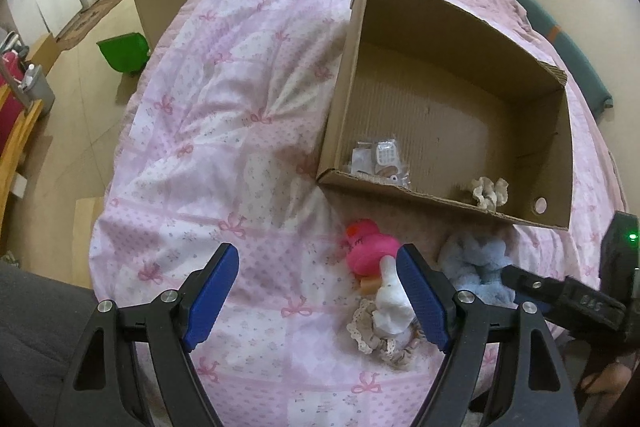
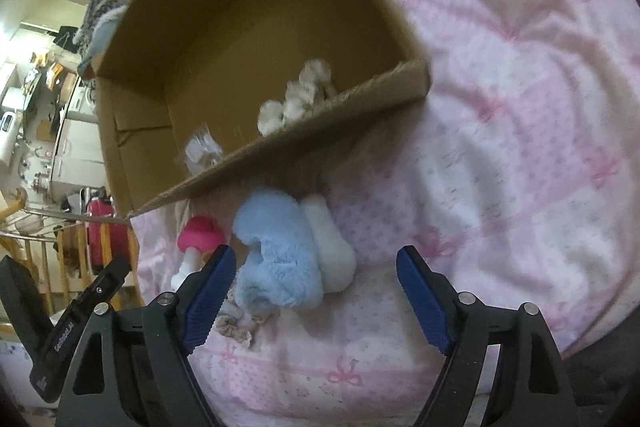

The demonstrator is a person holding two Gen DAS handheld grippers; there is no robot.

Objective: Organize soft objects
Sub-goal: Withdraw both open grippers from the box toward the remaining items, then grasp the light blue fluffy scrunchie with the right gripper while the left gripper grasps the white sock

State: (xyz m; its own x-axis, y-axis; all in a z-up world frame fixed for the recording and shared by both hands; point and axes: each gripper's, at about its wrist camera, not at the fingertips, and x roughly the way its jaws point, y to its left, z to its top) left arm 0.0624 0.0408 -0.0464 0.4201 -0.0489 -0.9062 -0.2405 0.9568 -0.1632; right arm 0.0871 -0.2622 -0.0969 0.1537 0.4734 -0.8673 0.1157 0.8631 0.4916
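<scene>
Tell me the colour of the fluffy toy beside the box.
Light blue fluffy toy, clearest in the right wrist view.

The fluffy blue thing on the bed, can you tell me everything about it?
The fluffy blue toy looks like soft light-blue plush, with a paler part on its right side. It lies on the pink quilt, just in front of the cardboard box, outside it. The right gripper hovers near with jaws open, not holding it.

dim warm indoor light | right view motion-blurred | fisheye edges bent, vignetted
</scene>
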